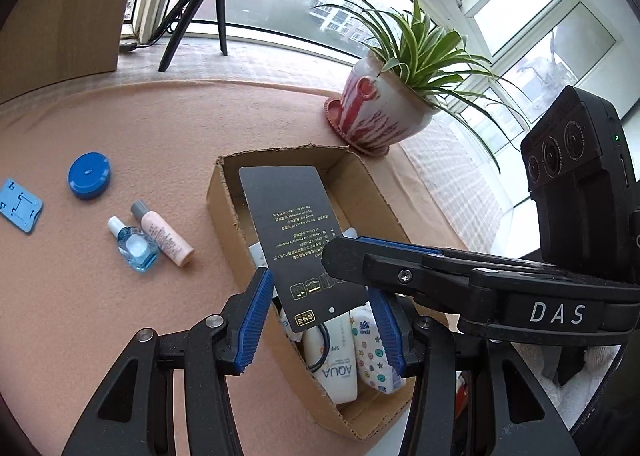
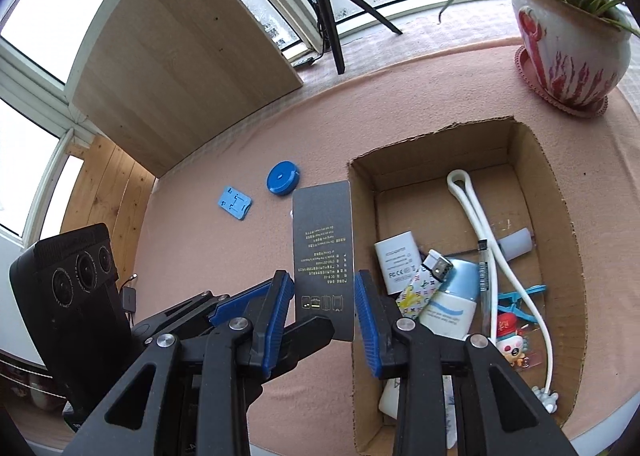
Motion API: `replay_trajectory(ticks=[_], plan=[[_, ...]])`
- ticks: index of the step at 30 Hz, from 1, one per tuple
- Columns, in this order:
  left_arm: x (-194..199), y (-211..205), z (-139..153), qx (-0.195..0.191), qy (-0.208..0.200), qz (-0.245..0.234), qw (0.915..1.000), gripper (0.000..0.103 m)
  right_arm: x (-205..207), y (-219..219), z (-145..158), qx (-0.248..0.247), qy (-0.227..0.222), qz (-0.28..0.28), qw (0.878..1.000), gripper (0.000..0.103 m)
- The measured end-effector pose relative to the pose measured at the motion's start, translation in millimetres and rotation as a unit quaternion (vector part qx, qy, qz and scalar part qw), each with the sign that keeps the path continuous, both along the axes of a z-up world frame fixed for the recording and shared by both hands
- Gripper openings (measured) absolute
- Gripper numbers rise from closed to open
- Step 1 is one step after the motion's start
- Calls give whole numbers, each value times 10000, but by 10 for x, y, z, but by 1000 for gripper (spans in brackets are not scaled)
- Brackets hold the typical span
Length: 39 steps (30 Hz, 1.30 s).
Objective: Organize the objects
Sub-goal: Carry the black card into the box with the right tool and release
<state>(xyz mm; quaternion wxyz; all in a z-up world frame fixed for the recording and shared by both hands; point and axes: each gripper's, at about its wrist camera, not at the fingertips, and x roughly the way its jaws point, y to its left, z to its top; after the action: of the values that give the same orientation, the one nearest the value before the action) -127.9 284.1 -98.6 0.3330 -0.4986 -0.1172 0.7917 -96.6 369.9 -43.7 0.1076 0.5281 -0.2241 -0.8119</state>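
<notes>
The black card (image 2: 322,240) is up in the air, right over the left wall of the cardboard box (image 2: 362,216). It stands straight between the blue pads of the right gripper (image 2: 322,276). The pads sit tight on its two long edges, so I think this gripper is pinching it.

The left gripper (image 1: 318,288) has its fingers about half spread, and the bottom of the card is between them too. The pads look very close to the card's edges. I cannot tell if they press on it or are only near it.

I think the job now is to put the card into the box. To do it well, bring the card over the middle of the box, away from the wall. Keep it flat-on so it does not bend. Let only one gripper hold it. Lower it into a free spot, then open the fingers.

The right wrist view looks down into the box. It shows a white charger (image 2: 396,260) and a long white cord (image 2: 476,224) inside. In the left wrist view the card hides those.

The left wrist view shows things left of the box that are not put away: a blue bottle (image 1: 136,252) and a pink tube (image 1: 164,240), side by side and touching. In the right wrist view the card covers them.
</notes>
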Motion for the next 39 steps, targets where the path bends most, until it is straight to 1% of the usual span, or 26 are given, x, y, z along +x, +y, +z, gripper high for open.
replay_trajectory(ticks=[6,8,9,10,11,13,14,18,24,28,33,39], plan=[[-85,318,-64,-56,-7,-222,9997,52,-30,356,-60,77,-19,-254,9996,30],[-107,375,-73,-128,37,-248,9996,56,-30,441,-80,74,-21,-312,9995,30],[-119,393,-88,-259,87,-197,9994,63,-34,470,-88,83,-9,-327,9994,30],[-139,389,-108,-355,104,-115,9992,66,-39,498,-98,114,2,-345,9993,30],[-166,365,-133,-368,59,-54,9993,66,-42,530,-107,197,27,-413,9989,31],[-191,304,-180,-368,-3,22,9993,66,-54,594,-131,425,20,-581,9974,39],[-195,264,-194,-394,-1,54,9992,66,-55,641,-152,417,15,-648,9970,40],[-169,73,-214,-402,-19,199,9990,66,-26,717,-215,278,-50,-725,9970,40],[-116,-320,-252,-460,-82,489,9977,66,-11,627,-218,220,-32,-646,9977,40],[-87,-663,-285,-531,-137,784,9954,66,-30,496,-216,183,-26,-545,9983,40],[-80,-1132,-351,-650,-246,1187,9905,66,-77,302,-198,201,13,-394,9990,40],[-109,-1571,-333,-768,-251,1522,9850,66,-160,-56,-114,245,140,-1,9996,40]])
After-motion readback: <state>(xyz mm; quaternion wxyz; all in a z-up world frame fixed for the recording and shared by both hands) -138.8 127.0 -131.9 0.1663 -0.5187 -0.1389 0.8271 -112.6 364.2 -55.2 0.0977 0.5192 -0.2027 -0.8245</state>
